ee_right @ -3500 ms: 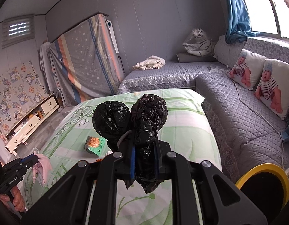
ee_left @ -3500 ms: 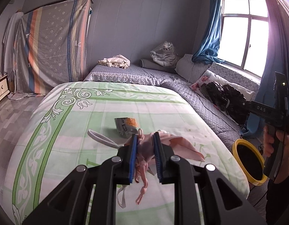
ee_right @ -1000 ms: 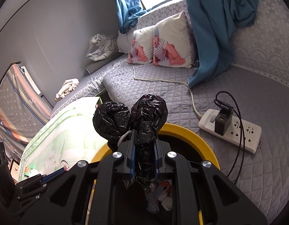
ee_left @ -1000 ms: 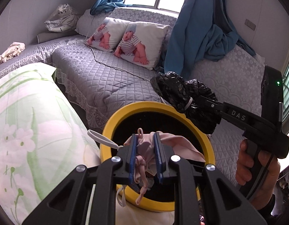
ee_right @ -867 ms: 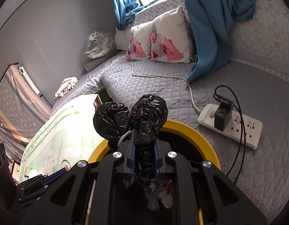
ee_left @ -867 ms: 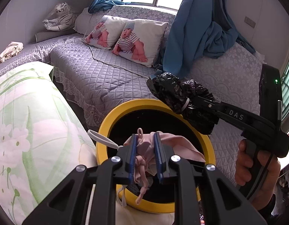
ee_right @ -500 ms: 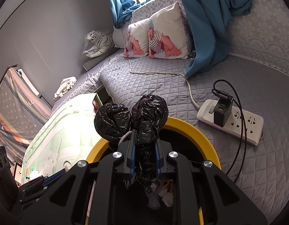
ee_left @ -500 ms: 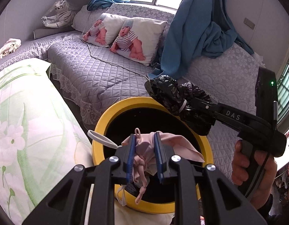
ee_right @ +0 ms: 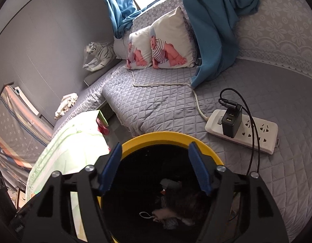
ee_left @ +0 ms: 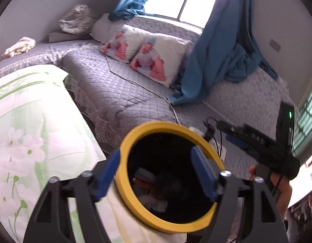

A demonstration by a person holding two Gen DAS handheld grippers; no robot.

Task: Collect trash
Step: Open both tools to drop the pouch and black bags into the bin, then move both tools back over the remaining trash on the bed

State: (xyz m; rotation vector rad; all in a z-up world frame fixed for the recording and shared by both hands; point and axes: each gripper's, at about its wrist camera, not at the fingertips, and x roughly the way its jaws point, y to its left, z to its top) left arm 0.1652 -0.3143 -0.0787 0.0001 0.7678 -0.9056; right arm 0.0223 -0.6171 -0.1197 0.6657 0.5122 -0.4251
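A yellow-rimmed black bin point(ee_left: 135, 133) point(ee_right: 160, 136) stands on the floor between the bed and the grey sofa. Both grippers hang over its mouth. My left gripper point(ee_left: 156, 172) has its jaws opening, nothing between them. The jaws of my right gripper point(ee_right: 155, 166) are opening too and are empty; it also shows at the right of the left wrist view point(ee_left: 233, 130), held by a hand point(ee_left: 277, 184). Down in the bin lie the black bag point(ee_right: 184, 200), the pink mask point(ee_right: 164, 213) with its loop, and other scraps point(ee_left: 147, 180).
The bed with a green flowered sheet point(ee_left: 24, 125) lies left of the bin. A grey quilted sofa point(ee_right: 156, 101) holds two baby-print pillows point(ee_right: 156, 46), a white power strip point(ee_right: 243, 131) with a black charger, a cable and a blue curtain point(ee_left: 216, 50).
Both grippers have opened over the bin. The pink mask left the left jaws and the black bag left the right jaws; both now lie inside the bin.
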